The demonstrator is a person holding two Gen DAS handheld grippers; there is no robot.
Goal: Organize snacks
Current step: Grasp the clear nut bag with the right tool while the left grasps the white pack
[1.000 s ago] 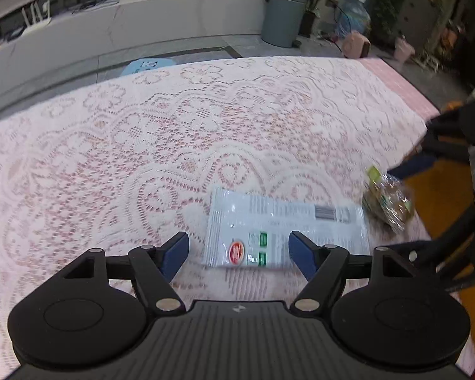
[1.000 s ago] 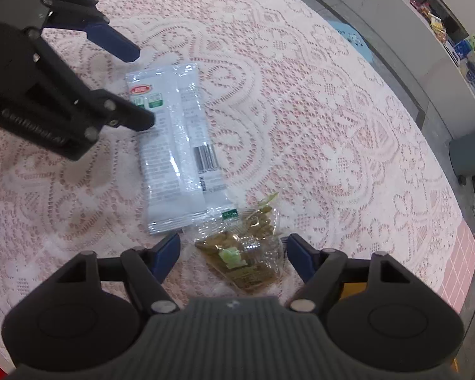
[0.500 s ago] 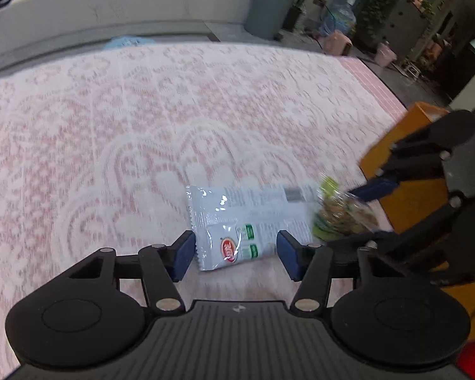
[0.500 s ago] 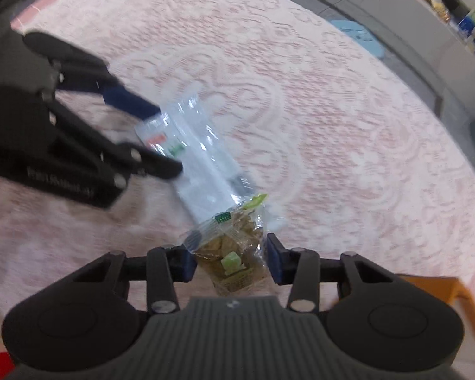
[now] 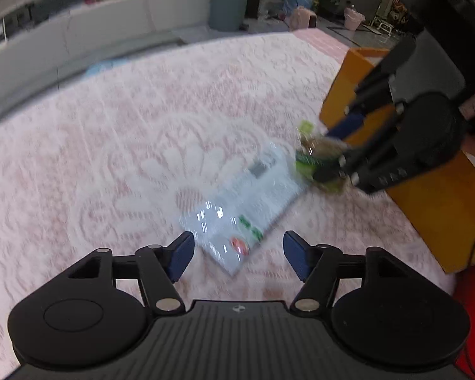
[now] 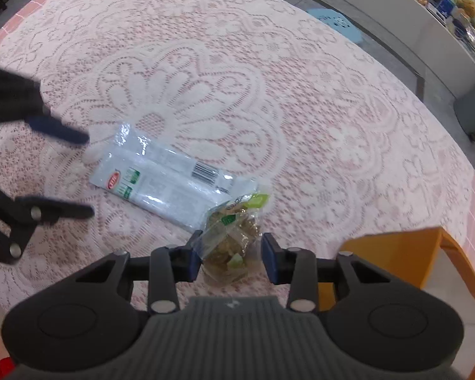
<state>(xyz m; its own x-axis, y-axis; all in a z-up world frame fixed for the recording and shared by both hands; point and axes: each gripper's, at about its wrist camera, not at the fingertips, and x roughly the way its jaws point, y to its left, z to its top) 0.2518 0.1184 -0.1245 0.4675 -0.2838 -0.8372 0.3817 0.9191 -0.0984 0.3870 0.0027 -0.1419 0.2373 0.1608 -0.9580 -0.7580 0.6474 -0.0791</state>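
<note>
Right wrist: right tool (image 6: pixel 231 258) closing on clear snack bag (image 6: pixel 229 240).

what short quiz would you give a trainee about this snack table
1. True or false: the white packet lies inside the orange container.
2. Which snack sits between the right gripper's fingers? A white packet, B clear snack bag, C none.
3. Fill in: the table wears a pink ___ cloth.
Key: 1 false, it lies on the cloth. 2 B; those fingers are closing on it. 3 lace.
</note>
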